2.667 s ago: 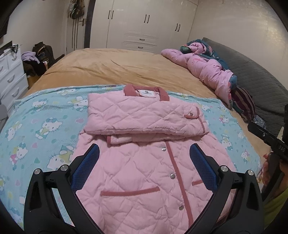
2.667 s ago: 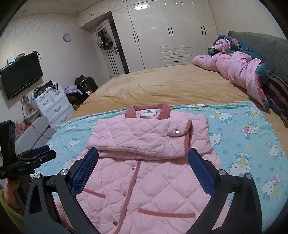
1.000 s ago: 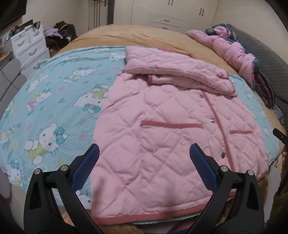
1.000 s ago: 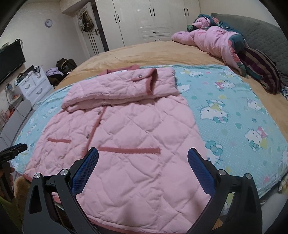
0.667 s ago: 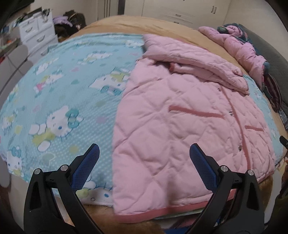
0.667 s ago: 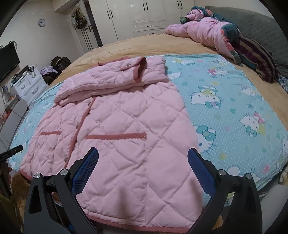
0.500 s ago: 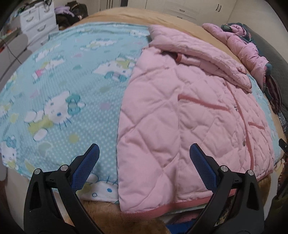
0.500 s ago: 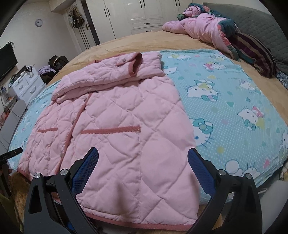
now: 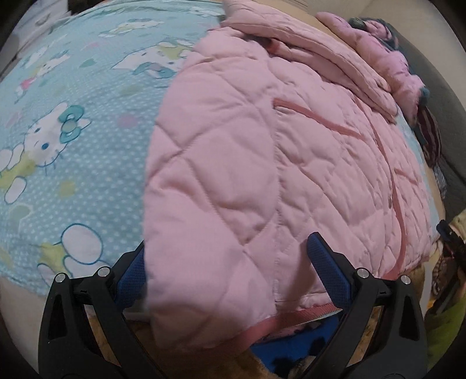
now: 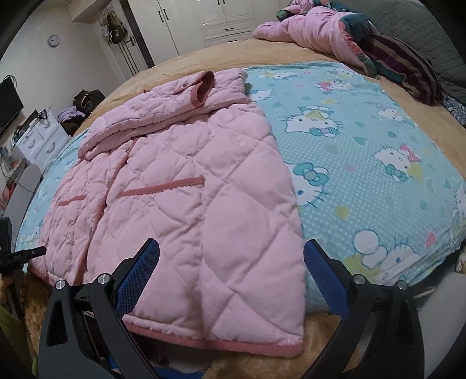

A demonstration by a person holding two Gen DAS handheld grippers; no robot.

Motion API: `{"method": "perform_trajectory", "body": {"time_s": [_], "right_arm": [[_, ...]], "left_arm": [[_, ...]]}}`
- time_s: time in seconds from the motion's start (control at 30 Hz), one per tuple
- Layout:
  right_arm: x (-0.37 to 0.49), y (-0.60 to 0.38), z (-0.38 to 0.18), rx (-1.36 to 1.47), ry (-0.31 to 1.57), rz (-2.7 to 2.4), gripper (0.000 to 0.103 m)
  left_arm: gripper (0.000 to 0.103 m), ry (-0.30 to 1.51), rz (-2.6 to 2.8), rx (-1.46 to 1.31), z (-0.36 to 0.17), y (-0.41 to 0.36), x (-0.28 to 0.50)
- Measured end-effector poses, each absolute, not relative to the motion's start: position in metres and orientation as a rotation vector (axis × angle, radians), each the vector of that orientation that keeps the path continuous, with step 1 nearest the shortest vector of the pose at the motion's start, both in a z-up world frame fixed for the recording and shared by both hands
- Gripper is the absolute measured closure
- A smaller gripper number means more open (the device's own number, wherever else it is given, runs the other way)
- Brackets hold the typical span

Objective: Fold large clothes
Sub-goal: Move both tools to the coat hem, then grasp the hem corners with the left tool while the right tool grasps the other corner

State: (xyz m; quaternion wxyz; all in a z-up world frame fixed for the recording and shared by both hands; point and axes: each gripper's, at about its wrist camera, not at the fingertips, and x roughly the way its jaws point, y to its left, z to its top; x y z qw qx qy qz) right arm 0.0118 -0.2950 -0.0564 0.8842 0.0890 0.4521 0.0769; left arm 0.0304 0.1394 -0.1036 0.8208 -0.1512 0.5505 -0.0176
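Note:
A pink quilted jacket (image 9: 262,163) lies front up on a blue cartoon-print blanket (image 9: 72,122), its sleeves folded across the chest. My left gripper (image 9: 227,262) is open, its jaws straddling the jacket's near left hem corner. The jacket also shows in the right wrist view (image 10: 180,186). My right gripper (image 10: 230,262) is open, its jaws on either side of the near right hem corner. Neither gripper holds cloth.
The blanket (image 10: 364,151) covers the near part of a tan bed (image 10: 221,58). A bundled pink quilt (image 10: 317,32) and striped cloth (image 10: 407,70) lie at the far right. White wardrobes (image 10: 204,20) and a white dresser (image 10: 38,140) stand beyond.
Both grippers have dropped from above the jacket's middle to its near hem and moved apart, the left to the left corner, the right to the right corner. Both stayed open.

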Motion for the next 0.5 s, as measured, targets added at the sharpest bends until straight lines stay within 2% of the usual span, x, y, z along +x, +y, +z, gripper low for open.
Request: {"method": "perform_trajectory", "body": {"time_s": [0.1,0.17,0.5], "right_arm": [[0.005,-0.3,-0.063,0.177,0.97,0.172,0.004],[0.002,-0.304,-0.069,0.185,0.991,0.178,0.004],[-0.012,-0.32,-0.099,0.239,1.099,0.24,0.004]], "left_arm": [[0.012,1.147,-0.052,-0.316,-0.101,0.138,0.029],[0.025,1.139,-0.049,-0.334,-0.101,0.141,0.027],[0.06,1.119,-0.035,-0.369,-0.098,0.15,0.022]]}}
